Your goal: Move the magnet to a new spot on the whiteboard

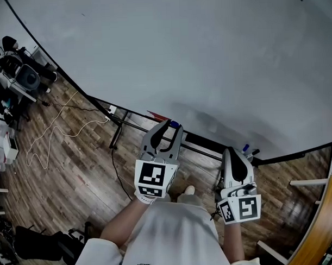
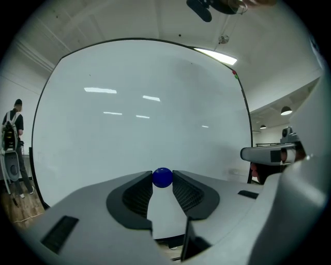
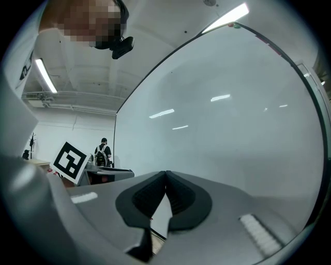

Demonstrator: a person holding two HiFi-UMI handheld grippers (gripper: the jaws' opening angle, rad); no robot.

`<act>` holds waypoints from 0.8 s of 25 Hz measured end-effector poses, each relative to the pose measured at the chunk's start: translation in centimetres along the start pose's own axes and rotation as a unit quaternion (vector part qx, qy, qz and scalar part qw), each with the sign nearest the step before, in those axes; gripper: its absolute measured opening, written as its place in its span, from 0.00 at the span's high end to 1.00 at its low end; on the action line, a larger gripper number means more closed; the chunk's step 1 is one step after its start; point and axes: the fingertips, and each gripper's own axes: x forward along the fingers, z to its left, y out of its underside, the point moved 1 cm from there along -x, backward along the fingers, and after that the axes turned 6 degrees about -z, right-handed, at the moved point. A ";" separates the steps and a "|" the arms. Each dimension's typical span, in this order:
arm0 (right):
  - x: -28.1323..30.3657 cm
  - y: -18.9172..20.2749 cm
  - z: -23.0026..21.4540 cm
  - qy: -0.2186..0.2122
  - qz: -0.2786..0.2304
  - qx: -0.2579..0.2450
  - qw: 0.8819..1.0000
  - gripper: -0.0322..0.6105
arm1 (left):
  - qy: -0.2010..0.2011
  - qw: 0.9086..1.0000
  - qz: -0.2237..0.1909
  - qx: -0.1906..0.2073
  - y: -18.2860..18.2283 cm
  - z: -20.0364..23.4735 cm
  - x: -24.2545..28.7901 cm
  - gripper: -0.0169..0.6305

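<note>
A small round blue magnet sits pinched between the tips of my left gripper, which is shut on it a short way in front of the whiteboard. From the head view the same magnet shows as a blue dot at the tips of the left gripper, low against the whiteboard. My right gripper hangs lower and to the right, near the board's bottom edge. In the right gripper view its jaws meet at the tips with nothing between them.
The board's black frame and stand legs run along its lower edge, with markers on the ledge. A cable trails over the wooden floor. A chair and gear stand far left. A person stands far off to the left.
</note>
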 end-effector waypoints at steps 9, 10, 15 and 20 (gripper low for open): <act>0.7 -0.4 0.7 -0.014 -0.006 -0.005 1.000 0.94 | -0.012 1.000 0.012 -0.016 0.3 0.6 -3.2 0.79; 0.6 -0.5 0.8 -0.015 -0.007 -0.005 1.000 0.94 | -0.013 1.000 0.012 -0.017 0.2 0.6 -3.4 0.79; 1.3 -0.4 1.5 -0.025 -0.006 -0.005 1.000 0.94 | -0.020 1.000 0.007 -0.021 -0.1 1.7 -4.1 0.78; 2.0 -0.5 2.6 -0.039 -0.008 -0.005 0.999 0.94 | -0.014 1.000 -0.003 -0.020 -1.5 2.5 -4.1 0.78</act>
